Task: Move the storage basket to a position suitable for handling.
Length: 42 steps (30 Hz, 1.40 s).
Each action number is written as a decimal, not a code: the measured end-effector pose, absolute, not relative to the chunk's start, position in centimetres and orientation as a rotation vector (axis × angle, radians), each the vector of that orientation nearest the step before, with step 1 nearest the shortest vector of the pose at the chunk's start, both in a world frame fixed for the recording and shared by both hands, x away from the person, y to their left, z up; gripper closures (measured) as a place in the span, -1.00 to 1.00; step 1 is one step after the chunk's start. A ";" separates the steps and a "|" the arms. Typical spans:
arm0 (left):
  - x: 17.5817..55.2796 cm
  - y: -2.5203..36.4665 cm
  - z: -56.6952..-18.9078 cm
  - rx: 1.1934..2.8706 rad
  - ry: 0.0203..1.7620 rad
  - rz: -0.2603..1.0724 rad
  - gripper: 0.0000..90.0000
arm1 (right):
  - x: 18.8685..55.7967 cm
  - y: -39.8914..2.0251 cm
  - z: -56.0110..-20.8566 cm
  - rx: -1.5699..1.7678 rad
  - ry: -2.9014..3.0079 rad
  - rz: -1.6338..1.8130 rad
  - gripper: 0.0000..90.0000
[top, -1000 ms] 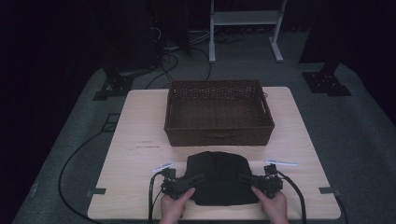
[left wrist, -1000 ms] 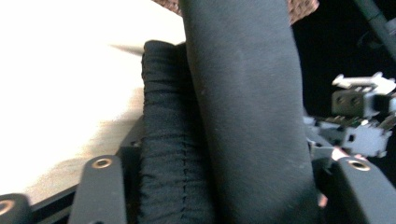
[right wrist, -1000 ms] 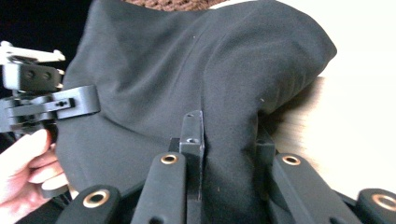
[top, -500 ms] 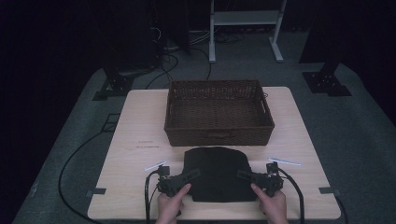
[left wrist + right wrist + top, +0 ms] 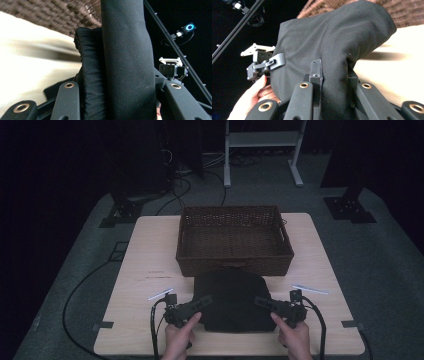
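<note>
- black cloth (image 5: 232, 300) hangs just above the bench (image 5: 145, 270), in front of the wicker basket (image 5: 232, 237).
- my left claw (image 5: 202, 302) clamps its left edge.
- my right claw (image 5: 262, 302) clamps its right edge.

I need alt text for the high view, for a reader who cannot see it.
Two hand-held grippers, left gripper and right gripper, clamp opposite sides of a folded black cloth on a pale wooden table, just in front of a brown wicker basket.

basket (image 5: 234, 240): wicker, mid-table | table (image 5: 145, 255): pale wood | strips (image 5: 160, 294): two, possibly tape | floor: cables (image 5: 80, 287)
</note>
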<state>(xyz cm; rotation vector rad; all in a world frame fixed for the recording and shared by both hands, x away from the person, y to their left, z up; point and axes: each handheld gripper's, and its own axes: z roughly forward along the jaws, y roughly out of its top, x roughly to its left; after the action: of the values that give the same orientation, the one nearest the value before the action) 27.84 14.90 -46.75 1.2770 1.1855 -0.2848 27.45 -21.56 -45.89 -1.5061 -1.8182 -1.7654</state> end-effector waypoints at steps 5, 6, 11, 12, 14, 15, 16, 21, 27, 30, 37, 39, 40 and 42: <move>28.0 14.9 -44.7 1.271 1.133 -0.255 0.14 | 27.3 -21.7 -43.8 -1.471 -1.822 -1.818 0.67; 28.0 14.8 -44.4 1.272 1.125 -0.251 0.14 | 27.3 -21.8 -43.4 -1.460 -1.835 -1.835 0.67; 28.5 14.9 -42.7 1.268 1.091 -0.245 0.14 | 27.5 -21.9 -41.4 -1.422 -1.861 -1.872 0.67; 28.7 14.9 -42.4 1.267 1.085 -0.242 0.14 | 27.6 -21.9 -40.9 -1.413 -1.868 -1.882 0.67; 28.9 14.8 -41.7 1.261 1.077 -0.235 0.14 | 27.9 -21.9 -40.2 -1.404 -1.882 -1.895 0.67; 29.2 14.9 -41.2 1.260 1.066 -0.227 0.14 | 28.1 -21.9 -39.8 -1.398 -1.882 -1.902 0.67; 29.4 14.9 -40.9 1.261 1.057 -0.220 0.14 | 28.3 -21.9 -39.4 -1.391 -1.889 -1.911 0.67; 30.1 14.9 -39.9 1.246 1.051 -0.225 0.15 | 28.9 -21.8 -37.8 -1.369 -1.888 -1.941 0.67; 31.0 15.0 -38.1 1.204 1.025 -0.220 0.15 | 29.9 -21.7 -35.8 -1.340 -1.892 -1.973 0.67; 31.7 15.0 -37.0 1.191 1.010 -0.220 0.15 | 30.5 -21.7 -34.4 -1.333 -1.906 -1.989 0.67; 33.7 15.2 -35.1 1.180 0.990 -0.217 0.15 | 32.2 -21.5 -31.9 -1.320 -1.917 -2.015 0.67; 34.3 15.3 -34.7 1.175 0.992 -0.216 0.15 | 32.8 -21.4 -31.4 -1.320 -1.920 -2.017 0.67; 34.6 15.3 -34.4 1.170 0.994 -0.216 0.15 | 33.0 -21.4 -31.1 -1.319 -1.922 -2.016 0.67; 35.1 15.3 -33.8 1.162 0.989 -0.209 0.15 | 33.6 -21.2 -30.5 -1.319 -1.921 -2.027 0.67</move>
<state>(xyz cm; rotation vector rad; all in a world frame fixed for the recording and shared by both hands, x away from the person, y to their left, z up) 35.13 15.35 -33.77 1.1620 0.9891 -0.2088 33.61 -21.24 -30.54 -1.3186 -1.9215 -2.0269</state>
